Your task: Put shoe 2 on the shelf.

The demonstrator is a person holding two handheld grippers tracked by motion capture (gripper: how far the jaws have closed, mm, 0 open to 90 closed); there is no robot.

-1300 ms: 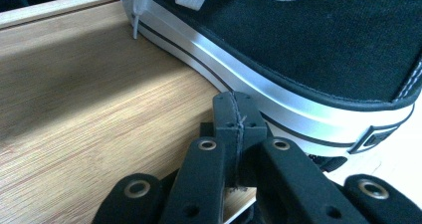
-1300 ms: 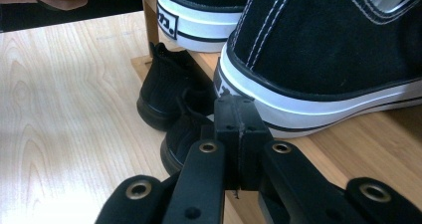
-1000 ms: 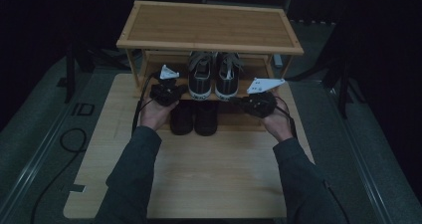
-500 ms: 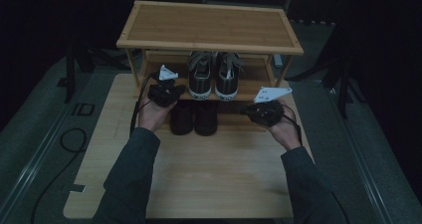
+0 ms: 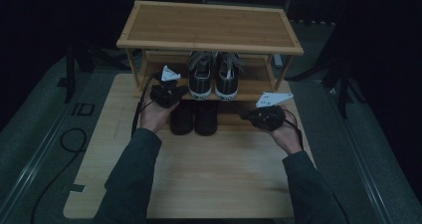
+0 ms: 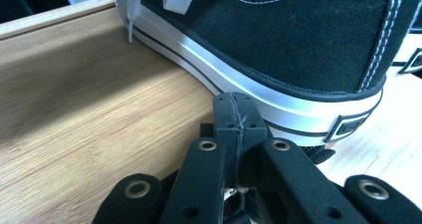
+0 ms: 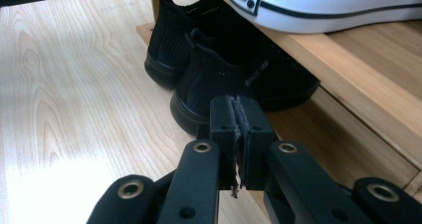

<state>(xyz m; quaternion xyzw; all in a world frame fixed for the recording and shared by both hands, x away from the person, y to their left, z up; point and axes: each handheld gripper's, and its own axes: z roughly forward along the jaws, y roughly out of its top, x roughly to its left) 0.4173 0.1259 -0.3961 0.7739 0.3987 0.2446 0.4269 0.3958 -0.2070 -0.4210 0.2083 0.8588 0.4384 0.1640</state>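
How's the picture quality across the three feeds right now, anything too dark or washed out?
High view: dim, the black shoes under the rack nearly lost in shadow. Left gripper view: bright, sneaker sharp. Right gripper view: glare washes out the tabletop at lower left.

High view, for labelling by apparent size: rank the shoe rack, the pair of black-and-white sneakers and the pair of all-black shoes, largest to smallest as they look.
1. Shoe rack, by far the largest.
2 and 3. Sneakers and black shoes: unsure. The shelf hides part of each pair, so I will not rank them.
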